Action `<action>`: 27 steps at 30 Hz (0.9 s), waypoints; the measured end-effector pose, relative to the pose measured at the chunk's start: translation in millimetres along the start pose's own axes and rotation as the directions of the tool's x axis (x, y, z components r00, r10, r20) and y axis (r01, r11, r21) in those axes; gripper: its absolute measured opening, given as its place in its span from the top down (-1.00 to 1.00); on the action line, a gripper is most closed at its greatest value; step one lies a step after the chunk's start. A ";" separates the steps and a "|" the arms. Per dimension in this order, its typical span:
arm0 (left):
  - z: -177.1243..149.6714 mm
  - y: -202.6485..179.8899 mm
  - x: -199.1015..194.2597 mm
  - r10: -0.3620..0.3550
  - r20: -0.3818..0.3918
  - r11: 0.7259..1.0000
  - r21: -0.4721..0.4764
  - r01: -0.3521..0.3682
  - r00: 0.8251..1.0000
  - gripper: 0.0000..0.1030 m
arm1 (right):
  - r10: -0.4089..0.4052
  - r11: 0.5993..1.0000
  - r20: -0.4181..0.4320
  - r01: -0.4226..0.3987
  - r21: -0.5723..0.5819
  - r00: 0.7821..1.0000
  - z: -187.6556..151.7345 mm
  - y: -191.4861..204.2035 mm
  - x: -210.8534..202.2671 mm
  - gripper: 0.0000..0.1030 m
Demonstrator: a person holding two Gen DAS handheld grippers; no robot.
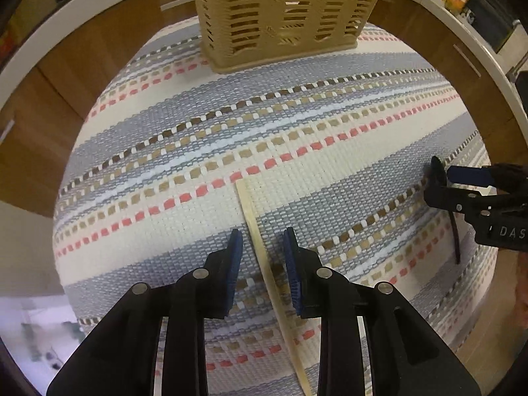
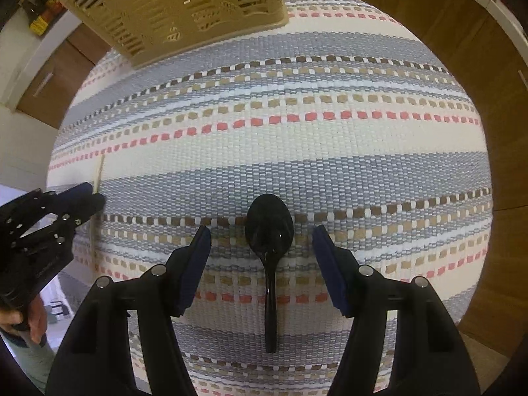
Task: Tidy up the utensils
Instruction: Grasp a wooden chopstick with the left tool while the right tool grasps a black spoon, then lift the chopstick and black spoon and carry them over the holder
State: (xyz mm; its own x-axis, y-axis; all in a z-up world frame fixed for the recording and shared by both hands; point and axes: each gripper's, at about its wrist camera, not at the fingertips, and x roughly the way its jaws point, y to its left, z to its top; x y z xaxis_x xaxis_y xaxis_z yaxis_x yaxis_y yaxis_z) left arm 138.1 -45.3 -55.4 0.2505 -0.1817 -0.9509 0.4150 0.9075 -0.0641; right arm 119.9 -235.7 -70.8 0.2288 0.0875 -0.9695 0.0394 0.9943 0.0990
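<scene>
Left gripper (image 1: 263, 257) stands narrowly open astride a stick (image 1: 254, 227), pads clear; right gripper (image 2: 261, 260) gapes wide around a spoon (image 2: 269, 231), untouched.

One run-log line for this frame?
left gripper: open, straddling cream stick | right gripper: open, straddling black spoon | basket: upright on striped mat | nothing grasped

Glossy plastic spoon (image 2: 269, 231), woven cloth mat (image 2: 330, 151)
</scene>
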 end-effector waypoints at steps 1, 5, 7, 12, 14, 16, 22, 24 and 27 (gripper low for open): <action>0.9 0.1 -0.3 0.005 0.000 1.000 -0.005 -0.005 1.000 0.56 | -0.024 1.000 0.001 0.024 -0.009 1.000 1.1 7.5 3.1 -0.16; 3.5 0.0 3.0 0.042 -0.001 0.999 0.008 -0.042 0.999 0.59 | -0.119 0.991 0.024 0.120 -0.065 0.993 0.7 27.5 8.2 0.14; 2.6 -11.1 4.7 0.083 -0.004 0.996 0.036 -0.083 0.997 0.60 | -0.112 0.990 0.017 0.113 -0.080 0.994 3.1 34.2 8.0 0.36; 7.4 -31.3 7.5 0.126 -0.010 0.989 0.081 -0.125 0.992 0.88 | -0.102 0.988 0.017 0.103 -0.114 0.995 9.5 46.1 10.7 0.50; 7.7 -33.3 7.1 0.122 0.003 0.990 0.078 -0.121 0.993 0.93 | -0.080 0.990 0.025 0.082 -0.112 0.996 8.4 45.9 8.6 0.51; 7.8 -42.8 8.8 0.105 0.023 0.993 0.057 -0.106 0.994 0.93 | -0.037 0.994 0.038 0.041 -0.105 0.999 4.0 37.4 4.8 0.51; 1.3 -24.5 -23.6 -0.069 0.207 0.994 -0.069 0.085 0.976 0.93 | 0.118 0.990 0.166 -0.104 -0.092 0.979 1.8 23.8 -22.8 0.52; -0.5 -18.4 -43.9 -0.106 0.302 0.986 -0.094 0.140 0.948 0.93 | 0.171 0.984 0.240 -0.152 -0.097 0.956 2.2 12.4 -40.8 0.52; -7.1 -3.9 -81.5 -0.170 0.487 0.956 -0.131 0.264 0.857 0.93 | 0.277 0.961 0.369 -0.261 -0.094 0.887 -9.5 5.6 -69.5 0.51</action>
State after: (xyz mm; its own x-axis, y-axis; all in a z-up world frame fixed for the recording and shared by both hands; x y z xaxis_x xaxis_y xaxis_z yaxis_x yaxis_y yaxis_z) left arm 109.9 -31.4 20.1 0.5701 -0.4943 -0.6563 0.3481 0.8689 -0.3520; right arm 95.0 -235.6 -5.0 0.5730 0.3309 -0.7498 -0.1136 0.9381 0.3272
